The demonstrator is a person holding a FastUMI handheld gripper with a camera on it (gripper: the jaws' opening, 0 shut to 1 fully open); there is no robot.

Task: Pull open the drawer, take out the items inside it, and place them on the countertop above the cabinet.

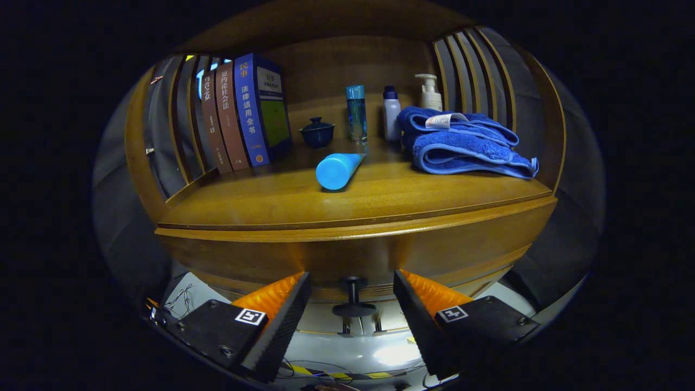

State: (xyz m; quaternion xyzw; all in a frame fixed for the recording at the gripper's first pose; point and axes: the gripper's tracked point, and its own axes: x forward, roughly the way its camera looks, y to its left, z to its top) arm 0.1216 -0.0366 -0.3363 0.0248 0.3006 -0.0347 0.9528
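- Gripper [352, 296] spread wide, holding nothing, level with the drawer [347, 258] front.
- Knob [353, 301] dark, round, on a short stem, standing in the gap between the fingers [282, 315], touching neither.
- Drawer looks shut, front flush under the countertop [434, 198] edge; contents hidden.
- Countertop wooden, just above and beyond the fingers, backed by a wooden panel and flanked by slatted sides.
- Tube [337, 169] light blue, lying on its side near the front middle of the countertop, round end toward the gripper.
- Books [239, 117] upright in a row at the left rear: two brown, one blue, leaning slightly against the left slats.
- Cup [316, 132] dark blue, lidded, just right of the books, behind the tube.
- Bottle [356, 113] clear blue, tall, upright, right of the cup.
- Second bottle [391, 113] white with a dark cap, upright, beside the blue one.
- Pump bottle [430, 92] pale, at the rear right, partly behind the towel [461, 146].
- Towel blue, folded, with a white tag on top, at the right side of the countertop, touching the white bottle.
- Floor [380, 353] pale below the cabinet, with cables and striped tape.
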